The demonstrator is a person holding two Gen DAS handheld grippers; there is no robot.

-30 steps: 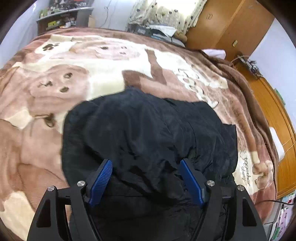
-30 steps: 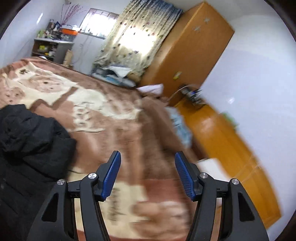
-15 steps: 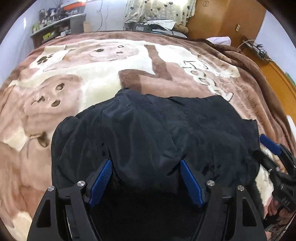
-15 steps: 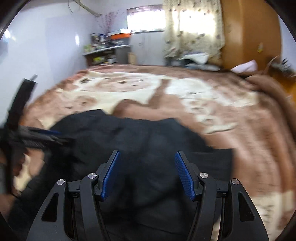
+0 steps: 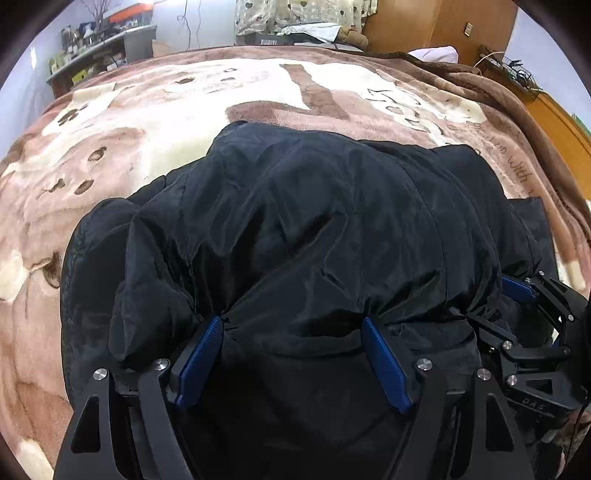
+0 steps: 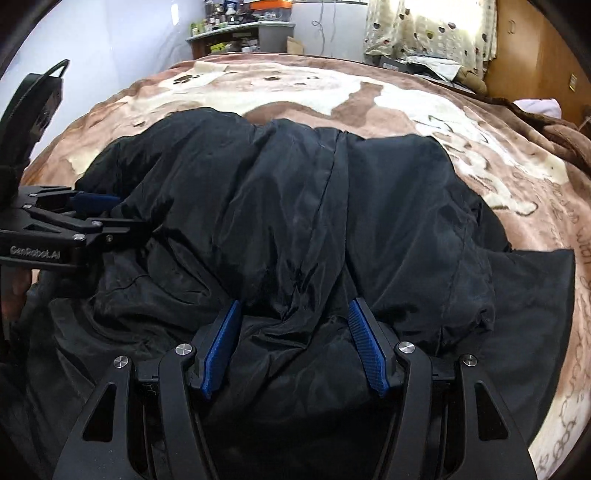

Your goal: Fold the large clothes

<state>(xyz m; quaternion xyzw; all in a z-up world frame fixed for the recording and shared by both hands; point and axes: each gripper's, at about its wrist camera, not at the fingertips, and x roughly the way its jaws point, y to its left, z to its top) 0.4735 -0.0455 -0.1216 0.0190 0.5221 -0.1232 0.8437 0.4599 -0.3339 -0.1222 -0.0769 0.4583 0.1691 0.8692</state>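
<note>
A large black padded jacket lies bunched on a brown and cream bear-print blanket; it also shows in the right wrist view. My left gripper is open, its blue pads straddling a raised fold at the jacket's near edge. My right gripper is open too, its pads either side of a crease in the near edge. Each gripper shows in the other's view: the right one at the jacket's right side, the left one at its left side.
The blanket covers a wide bed. A wooden wardrobe and a low wooden unit stand at the right. A cluttered shelf and curtains are at the far end.
The right gripper has swung from facing the room to the jacket's near edge beside the left one. The left gripper has moved lower and closer onto the jacket. Both stayed open.
</note>
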